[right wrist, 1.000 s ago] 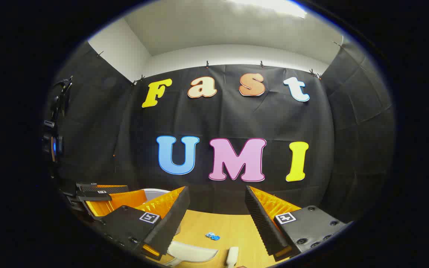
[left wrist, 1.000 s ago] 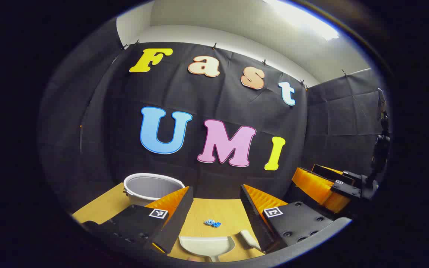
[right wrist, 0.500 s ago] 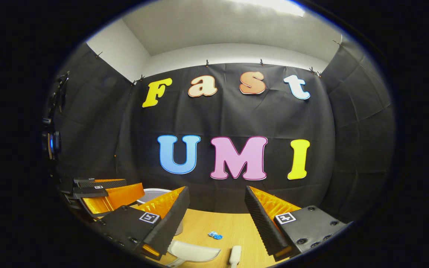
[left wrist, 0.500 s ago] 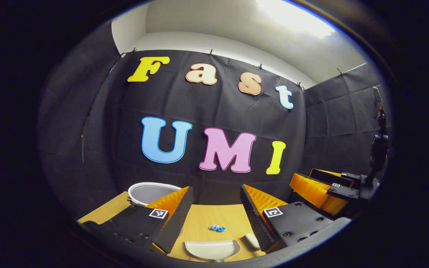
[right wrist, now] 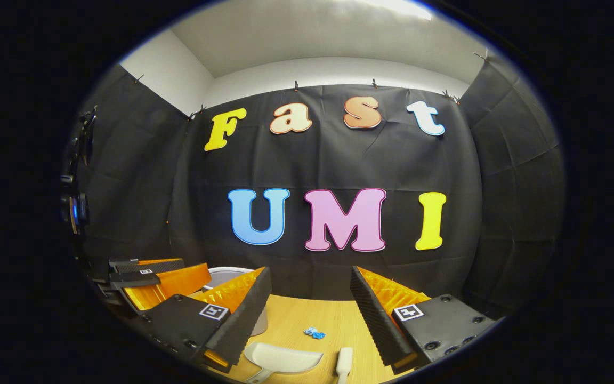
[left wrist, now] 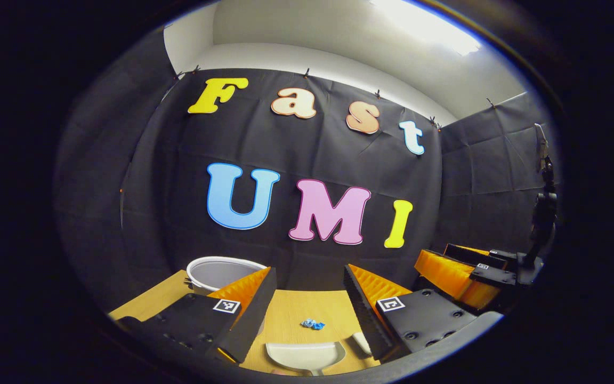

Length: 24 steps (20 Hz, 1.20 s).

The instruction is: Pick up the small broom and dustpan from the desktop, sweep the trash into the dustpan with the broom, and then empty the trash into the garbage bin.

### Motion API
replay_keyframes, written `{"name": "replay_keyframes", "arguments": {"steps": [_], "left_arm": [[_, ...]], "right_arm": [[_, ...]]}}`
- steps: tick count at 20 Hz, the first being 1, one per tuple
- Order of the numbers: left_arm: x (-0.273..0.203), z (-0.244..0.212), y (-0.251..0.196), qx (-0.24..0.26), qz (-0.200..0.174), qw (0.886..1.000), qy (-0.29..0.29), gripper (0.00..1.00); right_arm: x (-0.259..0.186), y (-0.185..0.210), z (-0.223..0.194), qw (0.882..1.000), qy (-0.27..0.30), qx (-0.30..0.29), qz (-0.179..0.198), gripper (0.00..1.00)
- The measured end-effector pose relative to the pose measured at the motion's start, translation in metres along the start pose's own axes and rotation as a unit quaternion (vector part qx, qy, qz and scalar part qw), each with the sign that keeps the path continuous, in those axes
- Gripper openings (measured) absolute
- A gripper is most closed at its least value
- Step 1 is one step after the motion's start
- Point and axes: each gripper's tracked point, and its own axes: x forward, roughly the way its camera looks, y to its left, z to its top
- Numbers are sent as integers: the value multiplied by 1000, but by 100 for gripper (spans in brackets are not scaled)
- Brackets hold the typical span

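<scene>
With both grippers held above the counter (left wrist: 296, 306), saw nothing gripped. Left gripper (left wrist: 307, 298): jaws spread wide, empty, aimed at the booth wall. Right gripper (right wrist: 309, 301): same, jaws wide and empty. Also caught the right gripper off to the right in the left gripper view, and the left gripper at the left edge in the right gripper view.

Dustpan (left wrist: 305, 356) lay flat on the counter, between and just below the left jaws, handle toward the camera. Same dustpan (right wrist: 284, 358) showed near the lower left jaw in the right gripper view. Small broom (right wrist: 344, 361) lay on the counter just right of the dustpan, apart from it; partly hidden behind the right-hand finger in the left gripper view. Blue crumpled trash (left wrist: 313, 324) sat on the counter beyond the dustpan, not touching it. Garbage bin (left wrist: 221, 273) stood at the far left of the counter, upright, mouth open.
</scene>
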Motion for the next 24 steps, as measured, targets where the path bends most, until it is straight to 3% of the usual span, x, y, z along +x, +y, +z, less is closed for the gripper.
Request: {"name": "replay_keyframes", "arguments": {"steps": [1, 6, 7, 8, 10, 16, 17, 18, 19, 21, 24], "left_arm": [[0, -1, -1, -1, 1, 1000, 3, 76], [-1, -6, -6, 18, 6, 1000, 10, 76], [-1, -6, -9, 18, 3, 1000, 11, 76], [1, -7, -12, 15, -1, 1000, 13, 76], [5, -14, -15, 7, -1, 1000, 26, 76], [13, -61, -23, 1, 13, 992, 123, 76], [15, -67, -24, 1, 18, 991, 133, 76], [18, -73, -27, 0, 22, 989, 144, 76], [22, -81, -30, -1, 23, 987, 157, 76], [25, -107, -36, 13, 27, 976, 217, 76], [19, -158, -35, 24, 49, 947, 318, 77]], "right_arm": [[-1, 2, -1, 1000, 0, -1, 2, 96], [-6, -1, 1, 1000, 0, -14, 4, 96], [-5, -3, 1, 1000, 1, -15, 4, 92], [-5, -5, 0, 1000, 4, -15, 5, 96], [-2, -11, -2, 1000, 11, -15, 6, 96], [6, -43, -11, 1000, 25, -5, -5, 96], [8, -48, -15, 1000, 30, -2, -6, 92], [11, -55, -19, 999, 36, -1, -8, 96], [15, -63, -23, 999, 40, 0, -11, 92], [26, -76, -28, 999, 45, -3, -12, 96], [43, -92, -38, 999, 50, -10, -2, 96]]}}
